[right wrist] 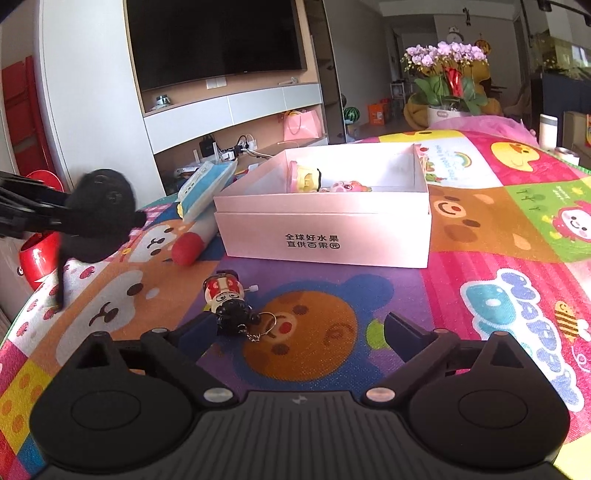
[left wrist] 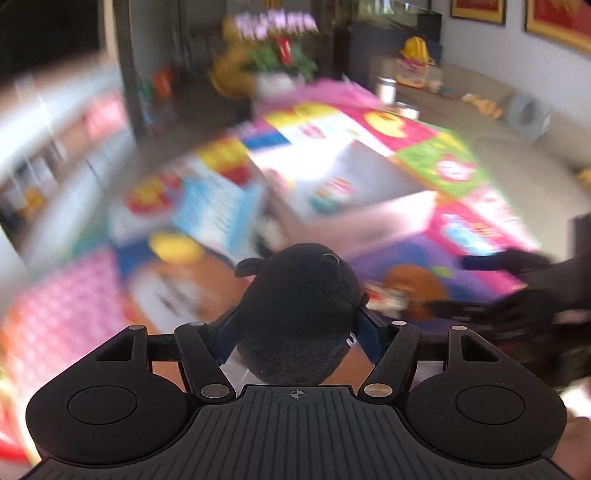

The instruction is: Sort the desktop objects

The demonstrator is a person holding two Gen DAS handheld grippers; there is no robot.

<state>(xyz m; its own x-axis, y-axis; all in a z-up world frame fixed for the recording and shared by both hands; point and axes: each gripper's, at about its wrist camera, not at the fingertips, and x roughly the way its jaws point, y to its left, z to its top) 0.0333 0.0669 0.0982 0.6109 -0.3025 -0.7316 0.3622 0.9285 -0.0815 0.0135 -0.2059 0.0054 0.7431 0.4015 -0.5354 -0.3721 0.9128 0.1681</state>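
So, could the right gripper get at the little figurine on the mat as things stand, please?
Probably yes. The right gripper is open and empty, and the figurine lies on the mat just ahead of its left finger, with nothing between. The left gripper, holding the black plush, is off to the side.

This was a home — a living room, by every sign. A large dark television [right wrist: 216,40] hung on the wall above a built-in media unit [right wrist: 236,107] with open shelves, where a pink gift bag [right wrist: 301,123] and a tangle of cables and plugs sat. A pot of pink orchids [right wrist: 445,74] stood further back, framed red pictures [left wrist: 554,18] hung on a wall, and a beige sofa [left wrist: 480,110] held scattered toys. The work surface was covered by a bright children's play mat [right wrist: 498,240] printed with cartoon bears and ducks — a family's room.
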